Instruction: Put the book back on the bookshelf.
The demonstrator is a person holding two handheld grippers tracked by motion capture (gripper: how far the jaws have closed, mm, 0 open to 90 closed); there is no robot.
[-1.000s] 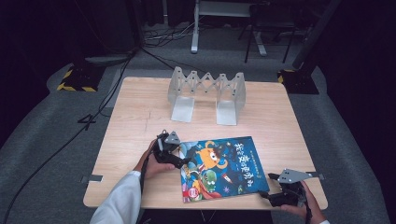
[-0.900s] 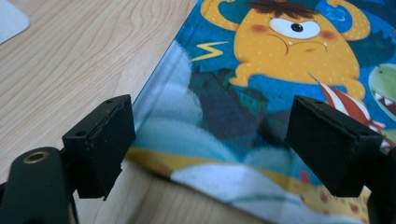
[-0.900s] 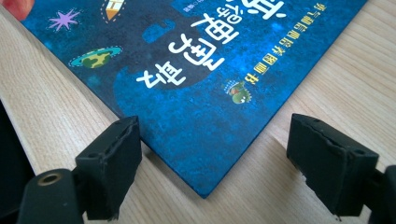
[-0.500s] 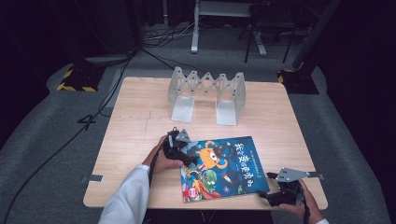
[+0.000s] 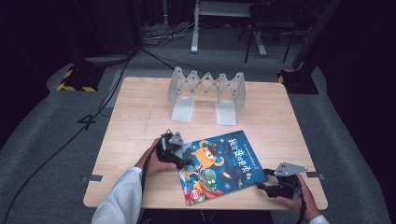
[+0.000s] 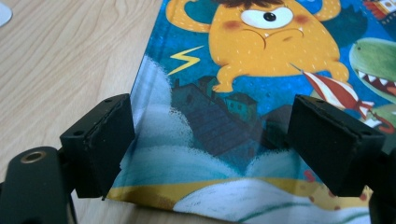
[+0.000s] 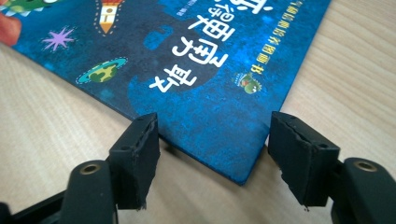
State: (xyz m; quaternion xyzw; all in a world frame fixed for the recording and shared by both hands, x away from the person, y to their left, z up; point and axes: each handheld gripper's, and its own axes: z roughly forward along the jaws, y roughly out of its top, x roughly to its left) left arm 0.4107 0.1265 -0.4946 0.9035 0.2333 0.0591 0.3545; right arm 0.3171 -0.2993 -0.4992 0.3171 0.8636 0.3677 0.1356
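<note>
With the book (image 5: 218, 165) flat on the counter (image 5: 140, 112), the open left gripper (image 6: 210, 140) straddles its corner and the right gripper (image 7: 212, 149), jaws just closing but untouching, brackets another; next, both must pinch to lift.

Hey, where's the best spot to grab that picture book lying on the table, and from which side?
Probably at a corner. The picture book lies flat and thin on the table, so a gripper needs an edge. The right gripper, jaws just closing, already straddles the near right corner from the person's side. The left gripper straddles the opposite corner.
</note>
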